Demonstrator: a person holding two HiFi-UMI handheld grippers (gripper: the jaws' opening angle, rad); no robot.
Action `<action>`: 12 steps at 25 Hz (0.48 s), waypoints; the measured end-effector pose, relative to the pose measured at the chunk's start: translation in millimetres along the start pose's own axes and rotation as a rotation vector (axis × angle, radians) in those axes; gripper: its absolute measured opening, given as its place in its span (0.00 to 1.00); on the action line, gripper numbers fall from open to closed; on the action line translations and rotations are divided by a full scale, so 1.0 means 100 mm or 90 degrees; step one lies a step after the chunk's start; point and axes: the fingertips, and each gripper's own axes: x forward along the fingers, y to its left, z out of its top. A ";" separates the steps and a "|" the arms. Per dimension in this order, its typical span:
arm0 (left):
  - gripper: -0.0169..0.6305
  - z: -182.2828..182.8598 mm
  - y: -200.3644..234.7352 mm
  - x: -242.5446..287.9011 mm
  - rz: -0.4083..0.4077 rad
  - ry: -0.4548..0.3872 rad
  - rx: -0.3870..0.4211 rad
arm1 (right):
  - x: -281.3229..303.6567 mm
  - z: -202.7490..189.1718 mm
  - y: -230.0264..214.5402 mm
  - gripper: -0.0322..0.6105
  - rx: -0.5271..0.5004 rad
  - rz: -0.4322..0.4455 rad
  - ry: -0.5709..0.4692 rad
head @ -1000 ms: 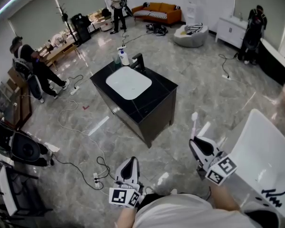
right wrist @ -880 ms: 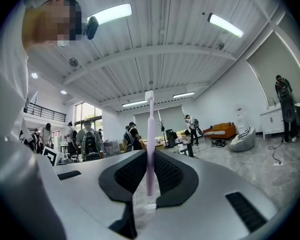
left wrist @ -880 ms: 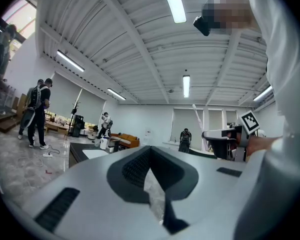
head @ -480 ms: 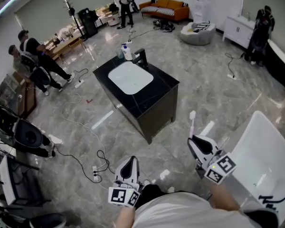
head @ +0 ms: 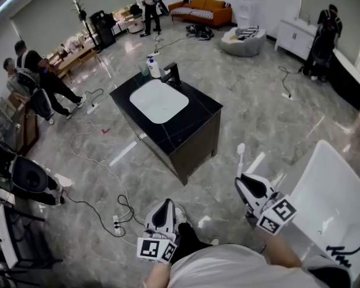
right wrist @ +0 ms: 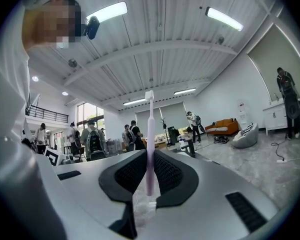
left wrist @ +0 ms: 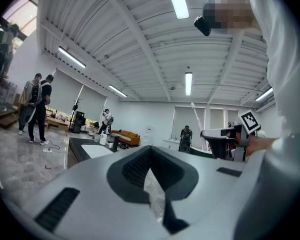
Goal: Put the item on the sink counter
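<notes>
Sink counter (head: 195, 105), black with a white basin (head: 159, 101), stands far ahead at mid-floor. White bathtub (head: 327, 191) lies near right. Left gripper (head: 162, 206), near, has its jaws pressed together on nothing. Right gripper (head: 246, 182), beside the tub, clamps a pale pink toothbrush (head: 240, 155) upright, well apart from the counter.

An orange sofa (head: 199, 12) stands by the far wall, a white bathtub (head: 324, 188) at the right.
</notes>
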 end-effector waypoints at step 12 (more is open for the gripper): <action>0.03 0.33 0.99 0.81 -0.033 -0.013 -0.003 | 1.06 0.17 -0.21 0.16 -0.013 -0.040 0.006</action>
